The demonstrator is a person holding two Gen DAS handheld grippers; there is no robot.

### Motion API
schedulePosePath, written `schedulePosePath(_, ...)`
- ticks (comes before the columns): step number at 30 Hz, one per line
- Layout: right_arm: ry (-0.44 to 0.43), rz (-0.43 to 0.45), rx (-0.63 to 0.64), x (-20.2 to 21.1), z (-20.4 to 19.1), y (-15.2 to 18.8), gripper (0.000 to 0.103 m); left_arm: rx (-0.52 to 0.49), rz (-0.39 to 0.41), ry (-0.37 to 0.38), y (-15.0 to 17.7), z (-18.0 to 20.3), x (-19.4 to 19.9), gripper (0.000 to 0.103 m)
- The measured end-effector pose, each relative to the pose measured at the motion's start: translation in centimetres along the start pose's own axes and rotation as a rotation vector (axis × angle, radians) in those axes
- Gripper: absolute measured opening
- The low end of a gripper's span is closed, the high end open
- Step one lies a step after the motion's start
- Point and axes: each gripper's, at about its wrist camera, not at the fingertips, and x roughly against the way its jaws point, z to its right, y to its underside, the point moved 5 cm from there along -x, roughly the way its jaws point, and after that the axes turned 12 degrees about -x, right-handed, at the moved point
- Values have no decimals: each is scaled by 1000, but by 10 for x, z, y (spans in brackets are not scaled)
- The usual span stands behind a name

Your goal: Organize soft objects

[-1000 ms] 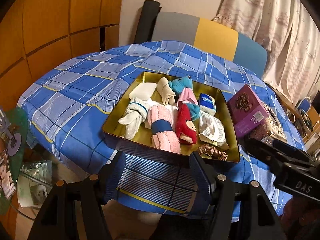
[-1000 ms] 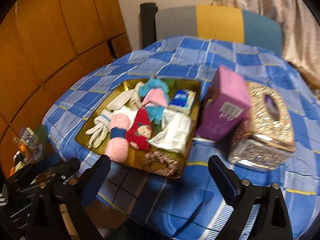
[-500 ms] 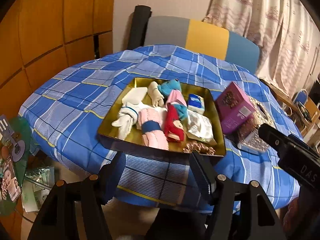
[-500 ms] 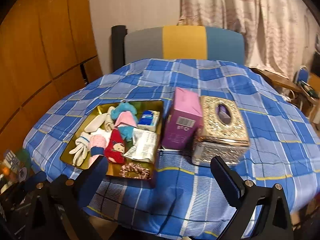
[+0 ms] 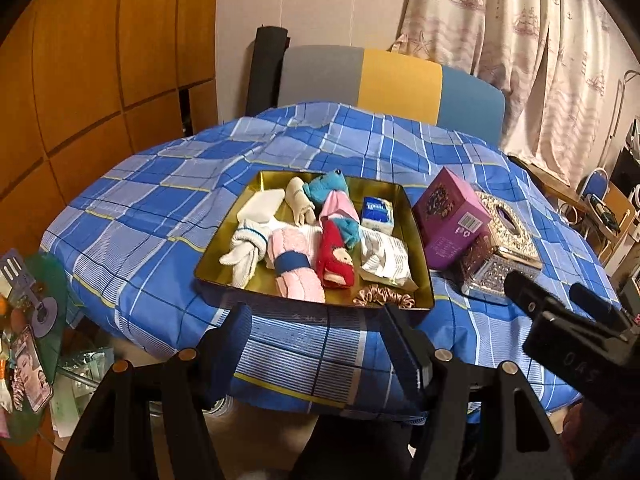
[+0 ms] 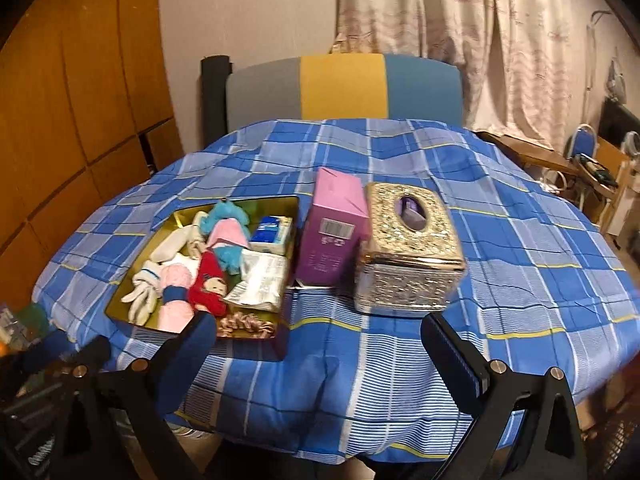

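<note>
A gold tin tray (image 5: 423, 268) (image 6: 294, 210) sits on the blue plaid tablecloth and holds soft items. Among them are a white glove (image 5: 244, 252), a pink rolled towel with a blue band (image 5: 294, 266) (image 6: 174, 292), a red doll sock (image 5: 334, 256) (image 6: 206, 290), a teal plush (image 5: 328, 186), a tissue pack (image 5: 376, 212), a crinkled white packet (image 5: 384, 256) and a pink scrunchie (image 5: 382, 300) (image 6: 246, 324). My left gripper (image 5: 320, 340) stands open in front of the tray's near edge, holding nothing. My right gripper (image 6: 320, 344) is open and empty, back from the table's front edge.
A purple box (image 5: 450, 220) (image 6: 334, 232) stands right of the tray, with an ornate gold tissue box (image 6: 408, 248) (image 5: 500, 240) beside it. A grey, yellow and blue chair back (image 6: 344, 88) stands behind the table. Clutter (image 5: 28, 340) lies on the floor at the left.
Both grippers have pulled back and up from the table, so the tray and boxes look smaller and farther off. Both stay open. Nothing on the table has moved.
</note>
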Motion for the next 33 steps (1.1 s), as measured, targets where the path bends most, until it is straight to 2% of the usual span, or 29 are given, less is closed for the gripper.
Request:
schedulePosePath(6,17,-18,6,-2,1,6,103,3,2,-25,-1,-4,1,67)
schedulePosePath(33,21,-34,-17,-2,2,10,103,-15,11,-38,-2,2,5,67)
